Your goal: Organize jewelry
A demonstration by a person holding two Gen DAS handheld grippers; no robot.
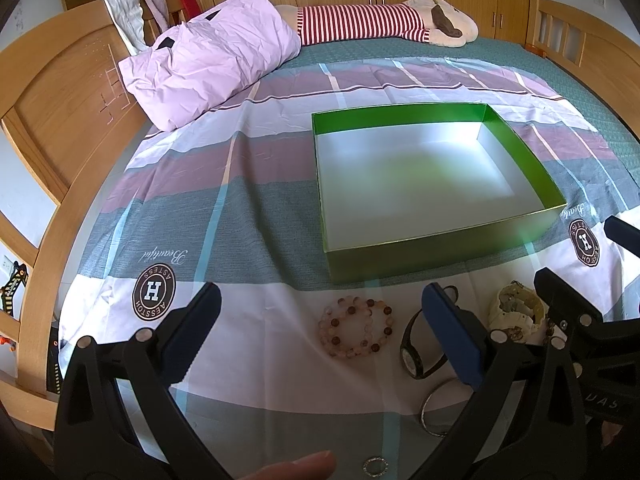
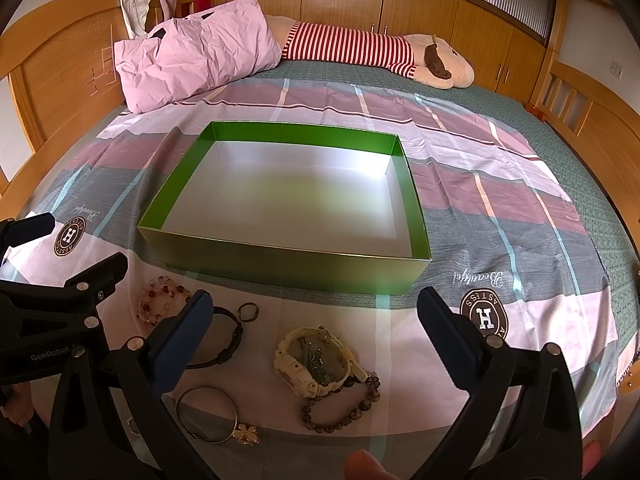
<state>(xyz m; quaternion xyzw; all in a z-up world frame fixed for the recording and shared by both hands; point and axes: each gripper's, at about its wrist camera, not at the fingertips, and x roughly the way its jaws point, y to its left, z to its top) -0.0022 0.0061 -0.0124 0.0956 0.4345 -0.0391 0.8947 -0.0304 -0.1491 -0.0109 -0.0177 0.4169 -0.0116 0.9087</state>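
Observation:
An empty green box (image 1: 404, 256) (image 2: 280, 266) with a white inside sits on the bed. In front of it lie a pink bead bracelet (image 1: 354, 330) (image 2: 160, 298), a black watch (image 1: 420, 354) (image 2: 228, 338), a silver bangle (image 1: 438, 410) (image 2: 208, 414), a cream watch (image 1: 516, 310) (image 2: 316, 362), a brown bead bracelet (image 2: 344, 408), a small ring (image 2: 249, 312) and a gold flower piece (image 2: 245, 432). My left gripper (image 1: 320, 304) is open above the pink bracelet. My right gripper (image 2: 316, 312) is open above the cream watch.
A plaid cloth (image 1: 240, 208) covers the bed. A pink pillow (image 1: 208, 56) and a striped plush toy (image 1: 380, 20) lie at the back. Wooden bed frames (image 1: 52, 120) stand left and right. A small jeweled ring (image 1: 375, 466) lies near the front edge.

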